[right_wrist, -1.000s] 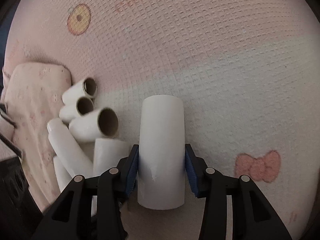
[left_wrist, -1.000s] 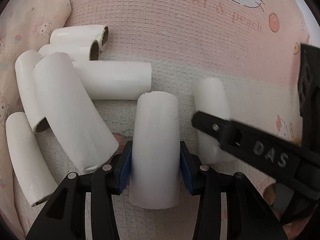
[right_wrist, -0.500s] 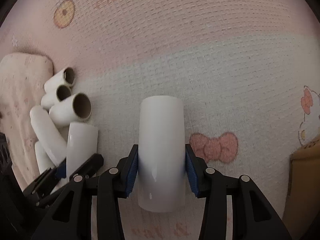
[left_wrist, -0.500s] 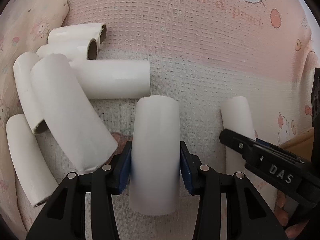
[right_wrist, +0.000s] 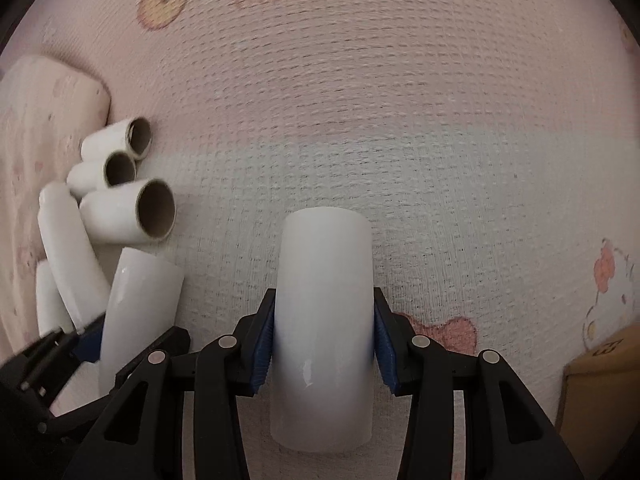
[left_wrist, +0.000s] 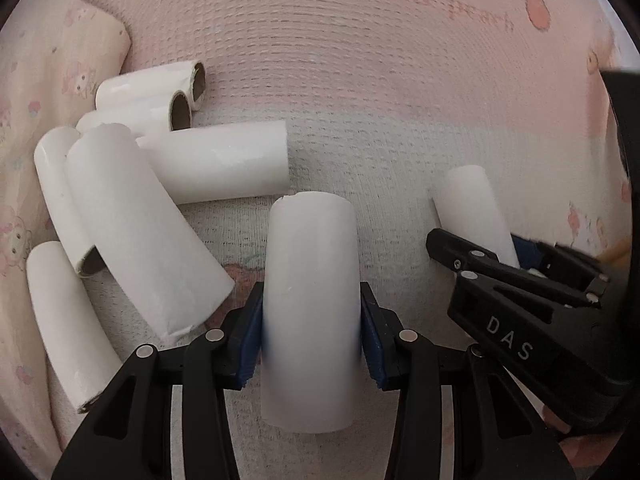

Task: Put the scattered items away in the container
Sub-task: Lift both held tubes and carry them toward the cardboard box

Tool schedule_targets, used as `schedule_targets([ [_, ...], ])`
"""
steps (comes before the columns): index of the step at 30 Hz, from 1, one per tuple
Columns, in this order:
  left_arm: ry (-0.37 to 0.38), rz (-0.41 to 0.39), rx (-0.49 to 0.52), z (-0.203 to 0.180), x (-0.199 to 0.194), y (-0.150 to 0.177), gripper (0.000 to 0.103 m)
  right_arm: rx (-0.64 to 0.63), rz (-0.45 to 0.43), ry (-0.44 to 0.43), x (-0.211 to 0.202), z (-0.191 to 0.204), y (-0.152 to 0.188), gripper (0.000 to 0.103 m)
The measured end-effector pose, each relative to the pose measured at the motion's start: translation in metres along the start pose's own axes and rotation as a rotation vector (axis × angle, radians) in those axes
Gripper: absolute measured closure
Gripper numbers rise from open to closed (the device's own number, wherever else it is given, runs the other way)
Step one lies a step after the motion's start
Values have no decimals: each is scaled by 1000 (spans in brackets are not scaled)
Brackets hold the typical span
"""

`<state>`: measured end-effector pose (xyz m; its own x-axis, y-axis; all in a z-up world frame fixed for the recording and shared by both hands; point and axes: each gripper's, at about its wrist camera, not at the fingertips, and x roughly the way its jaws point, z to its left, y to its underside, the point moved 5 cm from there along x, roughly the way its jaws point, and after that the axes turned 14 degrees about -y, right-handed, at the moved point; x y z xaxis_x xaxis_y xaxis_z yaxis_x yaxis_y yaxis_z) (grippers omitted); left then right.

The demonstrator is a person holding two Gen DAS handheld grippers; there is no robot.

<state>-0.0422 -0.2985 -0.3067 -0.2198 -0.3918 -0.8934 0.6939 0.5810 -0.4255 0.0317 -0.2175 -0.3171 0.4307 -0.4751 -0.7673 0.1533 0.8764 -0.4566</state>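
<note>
Pressed between the blue pads of my left gripper is a white cardboard tube, lengthwise, just above the pink blanket. My right gripper is shut on a second white tube in the same way. In the left wrist view the right gripper sits close on the right with its tube sticking out. In the right wrist view the left gripper shows at the lower left with its tube. Several loose tubes lie piled to the left; the pile of tubes appears there too.
A pink waffle blanket with cartoon prints covers the surface. A corner of a brown cardboard box shows at the lower right. A folded patterned cloth lies against the pile on the far left.
Both tubes stay gripped. The right view has swung, bringing the box corner and the left gripper into it. In the left view the right gripper has shifted rightward and turned.
</note>
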Motion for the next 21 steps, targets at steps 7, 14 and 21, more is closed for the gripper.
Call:
schedule_targets([
  [7,-32,-3,62,-4,-11,16,56,-3,38,-19,-13,1,19,62],
  [14,28,44,41,-4,-26,29,56,26,36,-62,-39,-9,46,62],
  [21,16,-58,120,-24,-61,21,56,36,-21,-59,-75,-7,60,62],
])
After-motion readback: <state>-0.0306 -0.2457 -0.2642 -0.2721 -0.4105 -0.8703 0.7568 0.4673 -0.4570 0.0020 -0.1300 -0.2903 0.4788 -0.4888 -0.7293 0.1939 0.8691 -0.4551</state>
